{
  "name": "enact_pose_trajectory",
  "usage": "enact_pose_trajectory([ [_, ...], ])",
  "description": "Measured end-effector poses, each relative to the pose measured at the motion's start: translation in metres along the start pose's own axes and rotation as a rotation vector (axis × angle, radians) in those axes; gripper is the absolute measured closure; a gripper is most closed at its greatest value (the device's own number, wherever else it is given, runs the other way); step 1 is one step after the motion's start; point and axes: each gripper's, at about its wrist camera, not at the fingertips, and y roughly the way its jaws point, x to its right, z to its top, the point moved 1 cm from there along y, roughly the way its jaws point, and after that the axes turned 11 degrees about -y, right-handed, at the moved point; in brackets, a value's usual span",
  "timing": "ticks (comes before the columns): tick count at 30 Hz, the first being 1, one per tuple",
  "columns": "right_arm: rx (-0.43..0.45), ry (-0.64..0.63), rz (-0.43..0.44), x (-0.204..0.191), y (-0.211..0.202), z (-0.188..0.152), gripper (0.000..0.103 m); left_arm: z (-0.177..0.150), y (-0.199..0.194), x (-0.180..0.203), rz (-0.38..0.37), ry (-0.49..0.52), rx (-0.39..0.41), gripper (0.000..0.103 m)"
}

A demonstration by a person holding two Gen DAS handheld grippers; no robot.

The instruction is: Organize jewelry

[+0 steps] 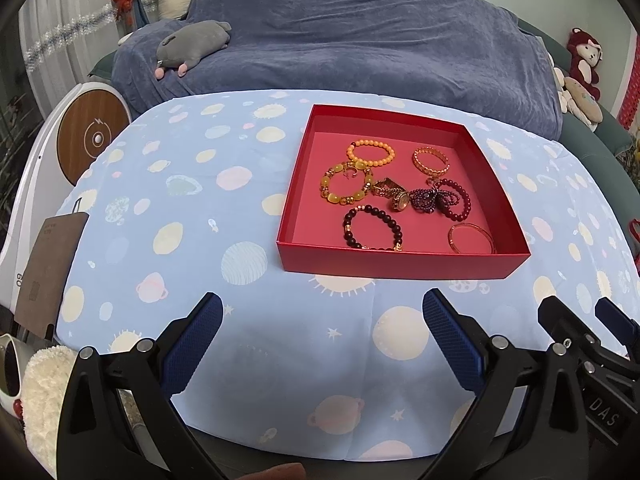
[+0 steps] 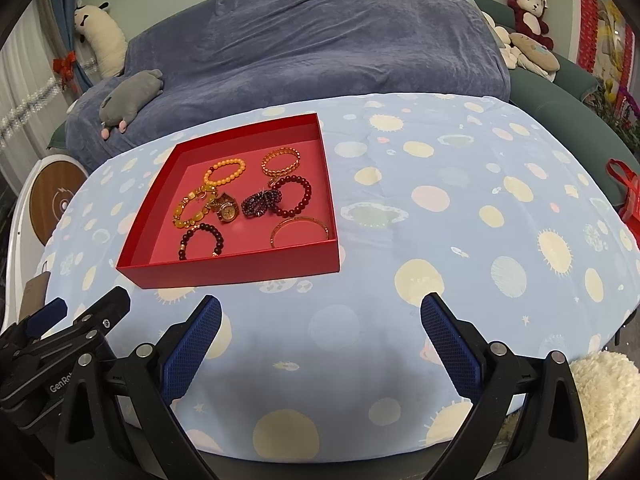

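A red shallow box (image 1: 396, 263) (image 2: 240, 270) stands on the table with the blue planet-print cloth (image 1: 180, 216) (image 2: 460, 208). In it lie several bracelets: an orange bead one (image 1: 370, 153), a yellow amber one (image 1: 346, 184), a dark bead one (image 1: 372, 228), a gold chain one (image 1: 431, 160), a maroon bead one (image 1: 456, 198), a thin gold bangle (image 1: 471, 238), and a gold watch (image 1: 394, 196) (image 2: 226, 209). My left gripper (image 1: 322, 316) is open and empty, near the table's front edge, short of the box. My right gripper (image 2: 320, 316) is open and empty, right of the box.
A sofa under a blue-grey cover (image 1: 360, 40) stands behind the table with a grey plush toy (image 1: 192, 46) on it. Plush toys (image 2: 528, 12) sit at the far right. A round wooden-faced device (image 1: 90, 136) and a brown card (image 1: 48, 276) are at the left.
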Motion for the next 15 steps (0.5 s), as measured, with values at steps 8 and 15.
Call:
enact_pose_trajectory([
  [8, -0.003, -0.01, 0.004, -0.0027, 0.0011, -0.0005, 0.007, -0.0004, 0.0024, -0.0014, 0.002, -0.007, -0.009, 0.007],
  [15, -0.01, -0.016, 0.006, -0.0052, 0.0018, -0.0007, 0.007, -0.0004, 0.0037, -0.0026, 0.002, -0.015, -0.013, 0.007],
])
